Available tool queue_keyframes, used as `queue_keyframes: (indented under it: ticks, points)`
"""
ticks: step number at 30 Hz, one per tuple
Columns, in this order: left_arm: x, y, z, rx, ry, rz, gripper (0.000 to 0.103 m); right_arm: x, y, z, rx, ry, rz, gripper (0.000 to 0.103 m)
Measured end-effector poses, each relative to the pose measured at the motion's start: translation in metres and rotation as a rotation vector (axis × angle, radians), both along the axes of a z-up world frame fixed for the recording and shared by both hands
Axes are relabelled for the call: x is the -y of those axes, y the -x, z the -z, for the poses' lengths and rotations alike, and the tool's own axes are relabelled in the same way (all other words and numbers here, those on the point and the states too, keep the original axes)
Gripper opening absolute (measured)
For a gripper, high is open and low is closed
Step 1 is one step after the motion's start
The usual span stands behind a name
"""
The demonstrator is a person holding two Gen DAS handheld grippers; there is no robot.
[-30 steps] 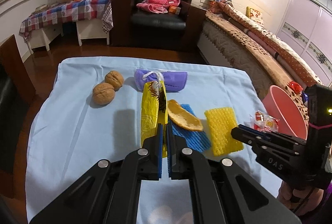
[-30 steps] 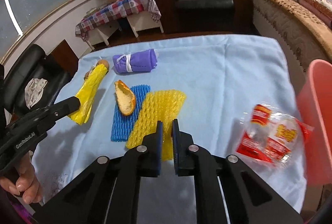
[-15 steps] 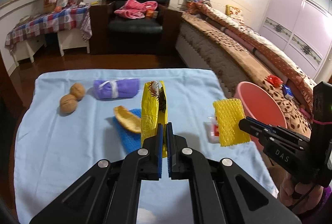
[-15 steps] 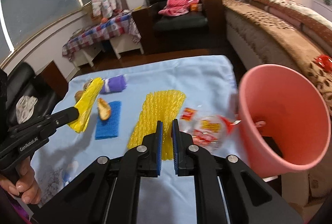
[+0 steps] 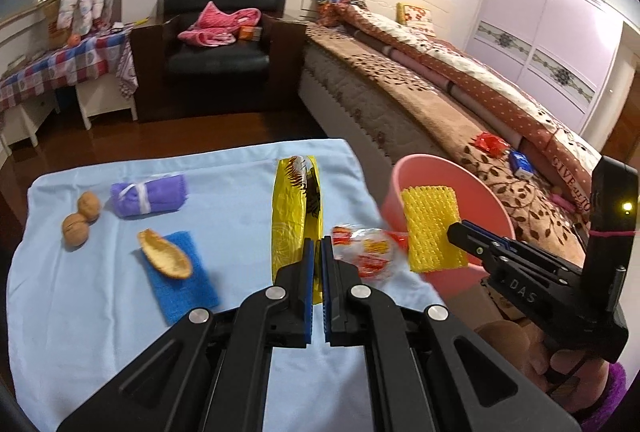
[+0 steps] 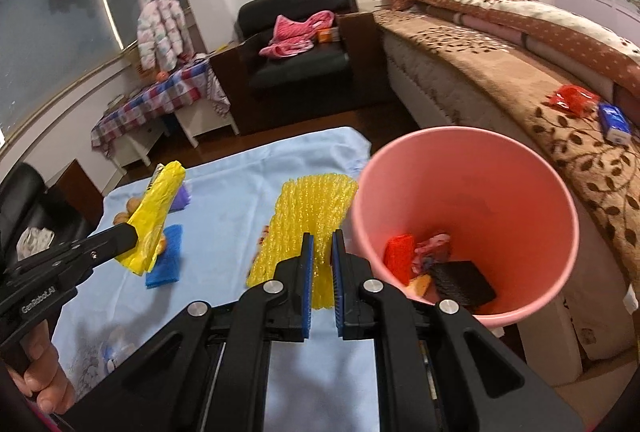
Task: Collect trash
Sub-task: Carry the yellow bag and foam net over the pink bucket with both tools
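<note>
My left gripper (image 5: 317,252) is shut on a yellow wrapper (image 5: 295,216) and holds it upright above the blue cloth (image 5: 100,312); the wrapper also shows in the right wrist view (image 6: 158,216). My right gripper (image 6: 320,244) is shut on a yellow foam net (image 6: 308,216), held just left of the pink bin (image 6: 520,199), which holds several scraps. In the left wrist view the net (image 5: 432,228) hangs in front of the bin (image 5: 472,183). A clear red-printed wrapper (image 5: 366,252) lies near the cloth's right edge.
A blue foam net (image 5: 180,280) with an orange peel (image 5: 164,256), two walnuts (image 5: 82,218) and a purple rolled cloth (image 5: 150,193) lie on the left. A bed (image 5: 440,91) runs along the right. A black armchair (image 5: 218,43) stands behind.
Both grippers have lifted and swung right toward the pink bin with their items. The yellow net now hangs beside the bin's rim; the bin's inside is in view.
</note>
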State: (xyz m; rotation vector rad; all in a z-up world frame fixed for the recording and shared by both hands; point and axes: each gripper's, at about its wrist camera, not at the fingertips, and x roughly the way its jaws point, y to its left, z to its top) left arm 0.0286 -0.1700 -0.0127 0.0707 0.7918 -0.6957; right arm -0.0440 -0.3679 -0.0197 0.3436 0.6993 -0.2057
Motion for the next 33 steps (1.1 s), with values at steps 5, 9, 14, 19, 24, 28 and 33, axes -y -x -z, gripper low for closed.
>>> queue_keyframes:
  ticks: [5,9,14,19,24,28,33]
  points:
    - [0.027,0.007,-0.003,0.007,-0.003,0.042,0.003,0.019,0.007,0.003,-0.007,0.008,0.059,0.009]
    - [0.049,0.014,-0.005,0.021,-0.008,0.084,0.003,0.035,0.013,0.007,-0.016,0.015,0.105,0.009]
    - [0.080,0.022,-0.008,0.031,-0.012,0.136,0.003,0.057,0.018,0.014,-0.024,0.007,0.155,0.009]
    - [0.114,0.028,-0.006,0.027,-0.016,0.186,0.003,0.074,0.022,0.018,-0.024,0.015,0.188,0.009]
    - [0.140,0.034,-0.002,0.027,-0.026,0.217,0.003,0.092,0.026,0.024,-0.028,0.001,0.215,0.009]
    - [0.159,0.034,0.005,0.021,-0.048,0.230,0.003,0.103,0.027,0.029,-0.034,-0.005,0.225,0.009]
    - [0.175,0.033,0.016,0.010,-0.073,0.232,0.003,0.111,0.028,0.032,-0.037,-0.013,0.230,0.009]
